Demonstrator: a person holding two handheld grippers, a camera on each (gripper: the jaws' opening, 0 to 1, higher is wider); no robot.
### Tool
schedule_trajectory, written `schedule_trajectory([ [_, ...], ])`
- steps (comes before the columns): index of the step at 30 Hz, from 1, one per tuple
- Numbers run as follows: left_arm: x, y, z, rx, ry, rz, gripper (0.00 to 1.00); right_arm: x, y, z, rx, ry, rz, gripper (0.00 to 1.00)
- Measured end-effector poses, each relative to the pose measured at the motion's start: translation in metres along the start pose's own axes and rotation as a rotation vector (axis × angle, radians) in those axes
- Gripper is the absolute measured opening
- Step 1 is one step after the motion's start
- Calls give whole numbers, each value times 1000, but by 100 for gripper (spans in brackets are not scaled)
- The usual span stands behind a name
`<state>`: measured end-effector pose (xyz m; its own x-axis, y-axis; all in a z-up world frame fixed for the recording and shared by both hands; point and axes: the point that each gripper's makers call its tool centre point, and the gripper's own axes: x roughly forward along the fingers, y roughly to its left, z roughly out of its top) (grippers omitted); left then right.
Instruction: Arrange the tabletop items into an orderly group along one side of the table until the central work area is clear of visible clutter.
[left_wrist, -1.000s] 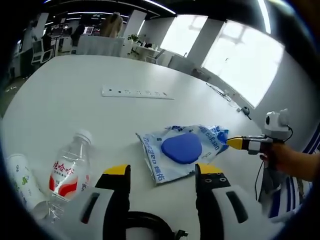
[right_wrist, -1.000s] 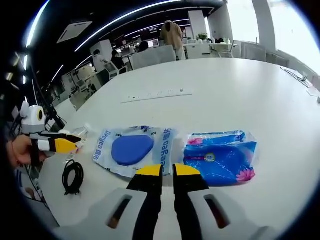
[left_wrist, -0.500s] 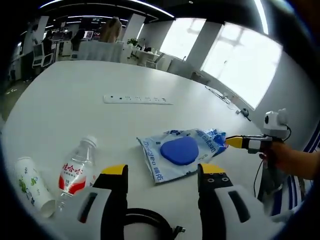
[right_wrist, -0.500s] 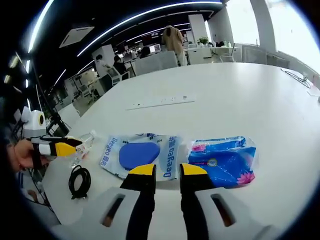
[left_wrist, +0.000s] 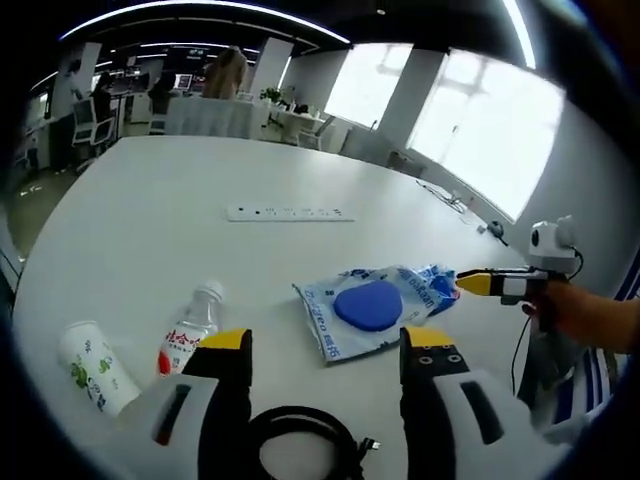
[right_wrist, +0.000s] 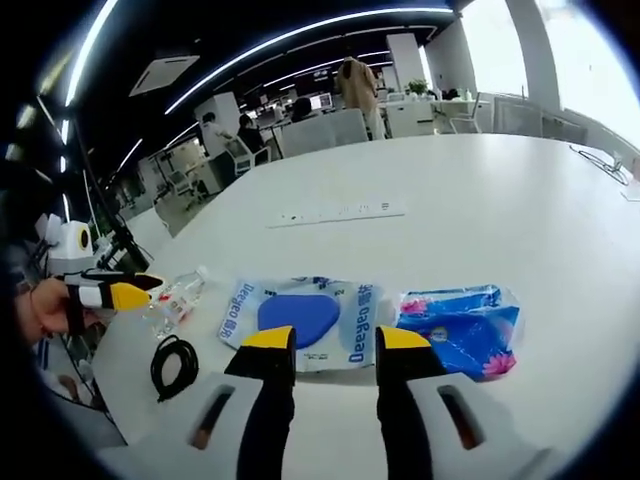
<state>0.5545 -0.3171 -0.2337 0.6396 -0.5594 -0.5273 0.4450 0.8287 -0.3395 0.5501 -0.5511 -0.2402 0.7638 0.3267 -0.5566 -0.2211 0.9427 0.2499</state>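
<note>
Both hand-held grippers hover open and empty over the white tabletop (left_wrist: 150, 200) — left hand-held gripper (left_wrist: 327, 343) above a black cable coil (left_wrist: 300, 440), right hand-held gripper (right_wrist: 335, 342) before the blue-pad pouch (right_wrist: 305, 315).

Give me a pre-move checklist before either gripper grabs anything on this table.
1. Left gripper open, holding nothing: ok.
2. Right gripper open, holding nothing: ok.
3. Bottle upright: not ok, lying on its side beside the cup.
4. Centre cleared: not ok; white pouch and blue pack lie mid-table.
5. Cable coiled, clear of the pouch: ok.
6. Power strip plugged in: cannot tell.
</note>
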Motion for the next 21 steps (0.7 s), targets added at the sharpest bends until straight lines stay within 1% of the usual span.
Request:
schedule_trajectory([
  [5, -12, 6, 2, 3, -12, 19, 61, -2, 8, 5, -9, -5, 16, 35],
  [12, -32, 16, 5, 6, -30, 52, 63, -4, 24, 12, -27, -11, 48, 37],
  [21, -58, 27, 3, -3, -45, 95, 64, -9, 46, 11, -56, -1, 89, 38],
])
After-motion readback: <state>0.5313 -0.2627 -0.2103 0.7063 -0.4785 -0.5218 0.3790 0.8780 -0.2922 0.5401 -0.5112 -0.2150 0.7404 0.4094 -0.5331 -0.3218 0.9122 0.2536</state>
